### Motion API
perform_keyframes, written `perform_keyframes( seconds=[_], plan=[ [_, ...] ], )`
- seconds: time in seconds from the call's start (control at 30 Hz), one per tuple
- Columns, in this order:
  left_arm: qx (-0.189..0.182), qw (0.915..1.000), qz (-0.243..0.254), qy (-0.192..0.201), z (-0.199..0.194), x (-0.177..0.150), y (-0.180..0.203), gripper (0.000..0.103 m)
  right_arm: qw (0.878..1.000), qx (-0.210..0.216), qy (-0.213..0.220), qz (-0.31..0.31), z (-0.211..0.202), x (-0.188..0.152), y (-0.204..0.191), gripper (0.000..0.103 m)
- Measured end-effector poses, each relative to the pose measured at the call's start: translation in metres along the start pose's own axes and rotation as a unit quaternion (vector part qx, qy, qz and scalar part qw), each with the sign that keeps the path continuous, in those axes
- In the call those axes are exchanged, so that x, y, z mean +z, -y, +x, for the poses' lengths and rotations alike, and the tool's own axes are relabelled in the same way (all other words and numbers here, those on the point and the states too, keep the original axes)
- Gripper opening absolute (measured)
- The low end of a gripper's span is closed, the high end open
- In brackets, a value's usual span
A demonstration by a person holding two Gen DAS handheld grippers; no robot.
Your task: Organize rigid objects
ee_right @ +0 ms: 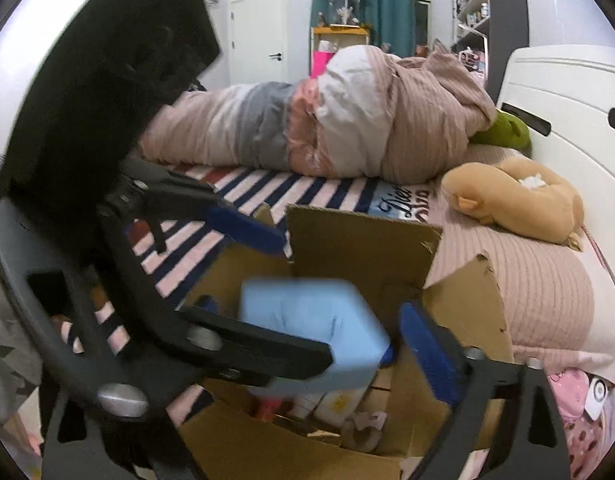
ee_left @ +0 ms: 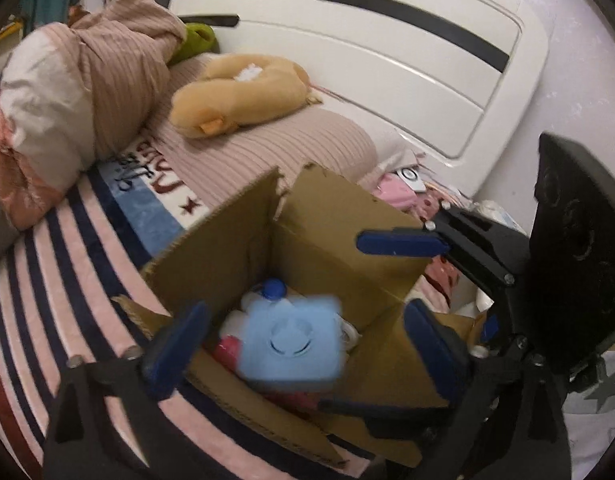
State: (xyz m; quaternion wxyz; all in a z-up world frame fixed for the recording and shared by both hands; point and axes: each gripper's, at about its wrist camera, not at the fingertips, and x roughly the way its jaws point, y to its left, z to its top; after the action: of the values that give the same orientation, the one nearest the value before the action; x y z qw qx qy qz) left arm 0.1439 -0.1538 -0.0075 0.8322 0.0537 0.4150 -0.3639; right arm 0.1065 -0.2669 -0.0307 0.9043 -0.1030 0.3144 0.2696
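Over the striped bedspread [ee_left: 47,264], our left gripper [ee_left: 303,340] gapes wide, gripping nothing — a blurred light-blue block [ee_left: 293,342] sits between its fingers above the cardboard box [ee_left: 223,256]; our right gripper [ee_right: 363,344] likewise open.

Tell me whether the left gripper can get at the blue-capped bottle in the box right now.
Probably not cleanly. The left gripper is open above the cardboard box, but the light blue block covers most of the blue-capped bottle; only its cap shows.
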Motion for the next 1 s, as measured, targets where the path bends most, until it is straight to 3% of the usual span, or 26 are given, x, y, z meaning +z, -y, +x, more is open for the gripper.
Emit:
perform_keyframes(
  seconds=[0.13,0.27,0.33,0.37,0.5,0.67,0.73,0.87,1.0],
  plan=[
    [0.027,0.9990,-0.013,0.032,-0.021,-0.008,-0.003,0.102,1.000,0.011,-0.003,0.008,-0.001,-0.003,0.003,0.095],
    [0.099,0.9909,-0.045,0.079,-0.052,-0.024,-0.008,0.102,1.000,0.028,0.009,0.002,-0.006,-0.003,0.001,0.096],
    [0.156,0.9798,-0.069,0.104,-0.069,-0.034,-0.010,0.102,0.999,0.038,0.031,-0.009,-0.012,-0.003,-0.002,0.103],
    [0.198,0.9693,-0.083,0.120,-0.080,-0.042,-0.010,0.102,0.998,0.046,0.047,-0.015,-0.017,-0.003,-0.004,0.103],
    [0.279,0.9390,-0.121,0.160,-0.107,-0.067,-0.008,0.102,0.993,0.068,0.093,-0.037,-0.034,0.000,-0.013,0.103],
    [0.314,0.9145,-0.168,0.192,-0.129,-0.095,-0.017,0.102,0.989,0.076,0.113,-0.060,-0.047,0.007,-0.024,0.103],
    [0.321,0.9097,-0.178,0.194,-0.133,-0.103,-0.021,0.102,0.988,0.085,0.115,-0.058,-0.048,0.009,-0.027,0.103],
    [0.329,0.9053,-0.186,0.193,-0.137,-0.113,-0.023,0.102,0.985,0.091,0.135,-0.051,-0.051,0.007,-0.031,0.103],
    [0.331,0.9043,-0.188,0.193,-0.137,-0.115,-0.021,0.102,0.986,0.096,0.128,-0.047,-0.050,0.008,-0.031,0.103]
  ],
)
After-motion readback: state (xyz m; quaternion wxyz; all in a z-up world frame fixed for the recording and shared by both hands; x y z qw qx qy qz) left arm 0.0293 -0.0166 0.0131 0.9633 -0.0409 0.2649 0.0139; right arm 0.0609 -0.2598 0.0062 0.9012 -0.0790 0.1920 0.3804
